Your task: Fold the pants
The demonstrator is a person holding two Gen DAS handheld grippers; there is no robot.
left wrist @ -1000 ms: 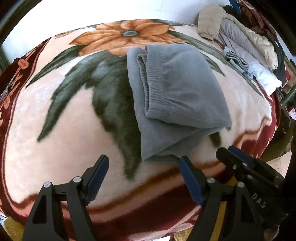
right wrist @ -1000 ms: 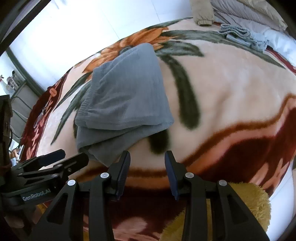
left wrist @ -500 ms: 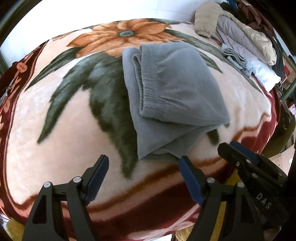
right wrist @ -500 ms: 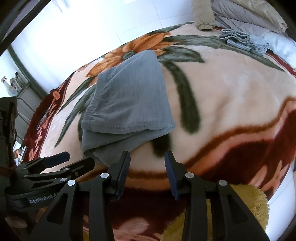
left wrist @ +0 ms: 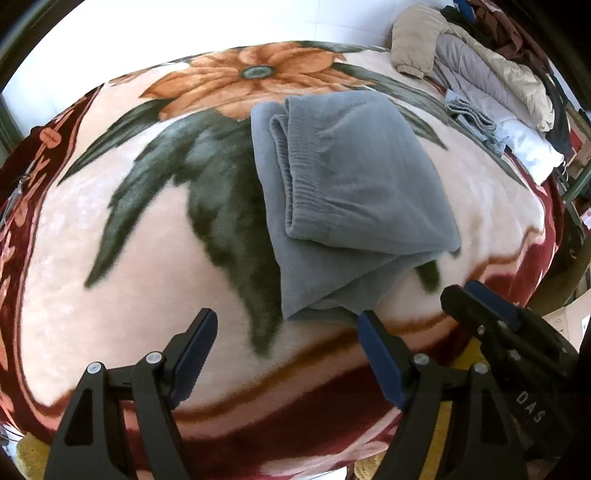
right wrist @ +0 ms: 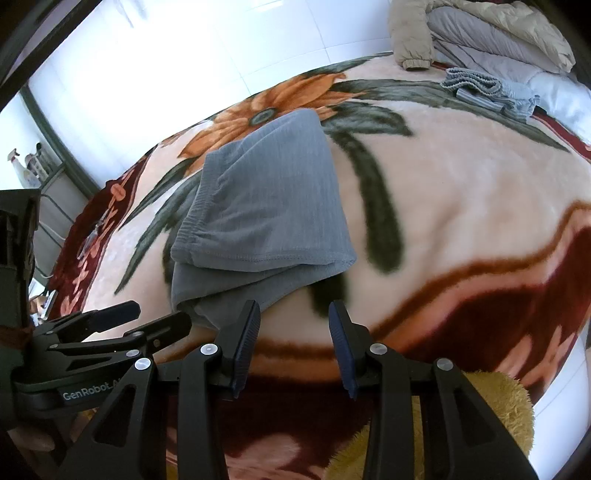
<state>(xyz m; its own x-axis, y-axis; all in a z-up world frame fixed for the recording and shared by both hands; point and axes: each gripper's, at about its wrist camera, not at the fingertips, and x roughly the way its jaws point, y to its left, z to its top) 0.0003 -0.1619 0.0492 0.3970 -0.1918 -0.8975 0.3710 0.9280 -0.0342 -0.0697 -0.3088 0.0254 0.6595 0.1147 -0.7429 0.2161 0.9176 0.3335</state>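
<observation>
Pants (left wrist: 354, 199) of grey cloth are seen folded into a compact packet on the flowered blanket (left wrist: 110, 258), with the elastic waistband on the top layer and the lower layers showing out at the near edge. The folding seems to be nearly finished, or finished.

Some risks can be judged from here. The lower layers are not lined up with the top one, so if only the top edge is taken, the packet could be pulled open and the fold lost. The plush blanket may also be caught together with the cloth if a finger is pushed too deep under the edge. The pile of other clothes (right wrist: 480, 33) at the far side of the bed is well apart and should not be disturbed.

The left gripper (left wrist: 284, 354) is held with its fingers spread wide and nothing between them; the near corner of the pants is just beyond its right finger, not touched as far as can be told. The right gripper (right wrist: 293, 347) is held with a narrower gap, also empty, and the near edge of the pants lies just beyond its left finger. Both grippers are above the blanket border, on the near side of the packet.
</observation>
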